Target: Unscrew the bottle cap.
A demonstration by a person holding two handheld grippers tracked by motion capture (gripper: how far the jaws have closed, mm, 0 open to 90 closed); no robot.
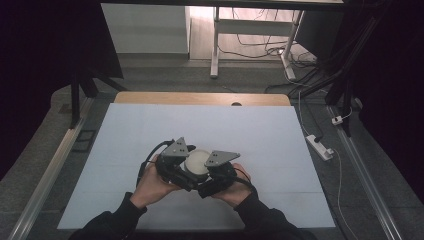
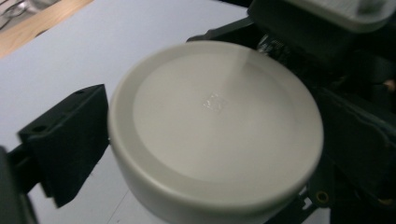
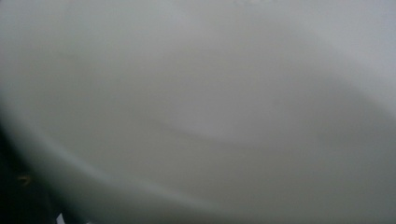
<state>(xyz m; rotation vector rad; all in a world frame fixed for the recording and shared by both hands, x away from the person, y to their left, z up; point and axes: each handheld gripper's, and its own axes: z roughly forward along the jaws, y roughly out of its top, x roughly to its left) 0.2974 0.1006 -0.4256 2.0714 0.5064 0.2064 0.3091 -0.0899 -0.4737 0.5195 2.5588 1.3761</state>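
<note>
Both grippers meet at a round white lid (image 1: 197, 161) held just above the pale surface (image 1: 125, 150), near its front middle. In the high view the left gripper (image 1: 176, 167) comes at the lid from the left and the right gripper (image 1: 216, 176) from the right, each carried by one of the person's hands, and the lid sits between the two grey plates on top of them.

In the left gripper view the lid (image 2: 215, 126) lies flat side up, a shallow disc with a raised rim. The left gripper's jaws stand wide apart, one black jaw at the lid's left edge and the other low at the right, close against its rim. Whether they press on it firmly I cannot tell, though the lid sits squarely between them. The other gripper's black body (image 2: 327, 42) crowds in behind the lid.

The right gripper view is blurred by the lid's white wall (image 3: 196, 112) right against the camera, so how far apart its jaws stand cannot be told.
</note>
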